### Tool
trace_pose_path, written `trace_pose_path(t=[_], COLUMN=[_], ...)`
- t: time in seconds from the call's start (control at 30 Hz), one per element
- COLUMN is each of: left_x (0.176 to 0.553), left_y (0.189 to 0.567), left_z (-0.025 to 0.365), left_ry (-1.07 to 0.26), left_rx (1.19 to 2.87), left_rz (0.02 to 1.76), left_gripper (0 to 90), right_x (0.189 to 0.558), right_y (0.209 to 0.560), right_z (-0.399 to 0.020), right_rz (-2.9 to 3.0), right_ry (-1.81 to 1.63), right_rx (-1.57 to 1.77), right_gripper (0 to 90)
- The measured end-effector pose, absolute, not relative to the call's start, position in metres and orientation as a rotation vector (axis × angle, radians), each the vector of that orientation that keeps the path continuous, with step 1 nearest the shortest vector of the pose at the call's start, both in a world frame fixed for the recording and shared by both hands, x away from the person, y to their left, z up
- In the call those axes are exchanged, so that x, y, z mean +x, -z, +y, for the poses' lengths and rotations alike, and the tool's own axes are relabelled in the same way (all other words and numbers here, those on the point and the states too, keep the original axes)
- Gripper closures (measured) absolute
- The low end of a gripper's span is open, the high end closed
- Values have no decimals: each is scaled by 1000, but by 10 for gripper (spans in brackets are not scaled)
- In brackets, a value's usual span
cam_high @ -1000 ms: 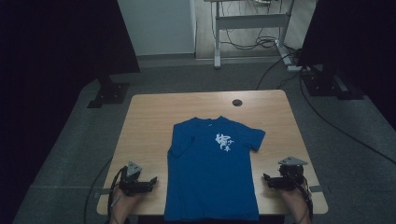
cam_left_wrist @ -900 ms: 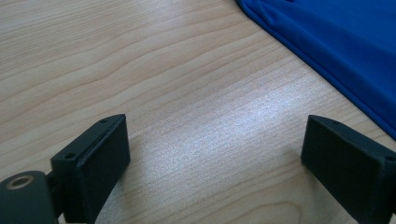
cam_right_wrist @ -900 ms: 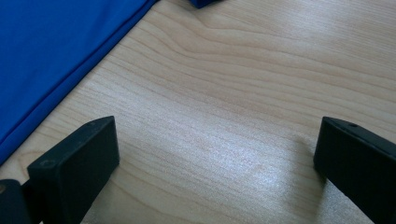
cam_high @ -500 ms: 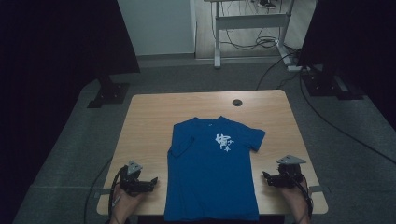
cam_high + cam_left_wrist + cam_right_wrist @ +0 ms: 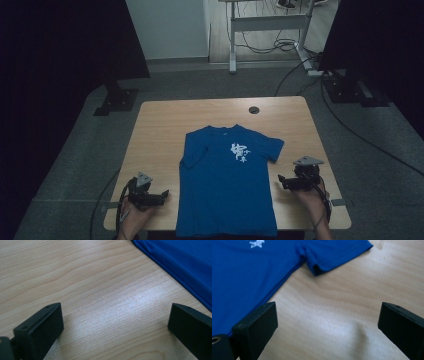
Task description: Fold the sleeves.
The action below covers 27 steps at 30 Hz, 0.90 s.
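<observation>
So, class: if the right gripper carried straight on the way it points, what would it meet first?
Probably the side edge of the blue shirt. The right gripper, jaws open and empty, points across bare table toward it; depth is hard to judge.

T-shirt hem cut off at bottom edge, white print too small to read, forearms cropped

Bare wood is seen on both sides of the blue T-shirt, which is spread flat across the middle of the surface. A wide strip beyond the collar is left free, broken by a small dark round cap. Nothing upright is found on the surface.
</observation>
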<state>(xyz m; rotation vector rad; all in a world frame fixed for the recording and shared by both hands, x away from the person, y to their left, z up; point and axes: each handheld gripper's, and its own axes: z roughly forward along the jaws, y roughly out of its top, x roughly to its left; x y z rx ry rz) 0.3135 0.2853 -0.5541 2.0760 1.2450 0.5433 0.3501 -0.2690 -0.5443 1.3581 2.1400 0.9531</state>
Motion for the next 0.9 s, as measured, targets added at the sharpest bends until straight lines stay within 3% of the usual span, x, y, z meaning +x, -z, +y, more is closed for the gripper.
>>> trace_pose_path(t=[0.9], left_x=[313], left_y=[554], left_z=[285], left_ry=[-544], left_rx=[2074], left_rz=[1250], left_gripper=[0], right_x=[402], right_y=[537], right_z=[-261], right_rz=[2113], right_ry=[-946], right_rx=[1347], right_gripper=[122])
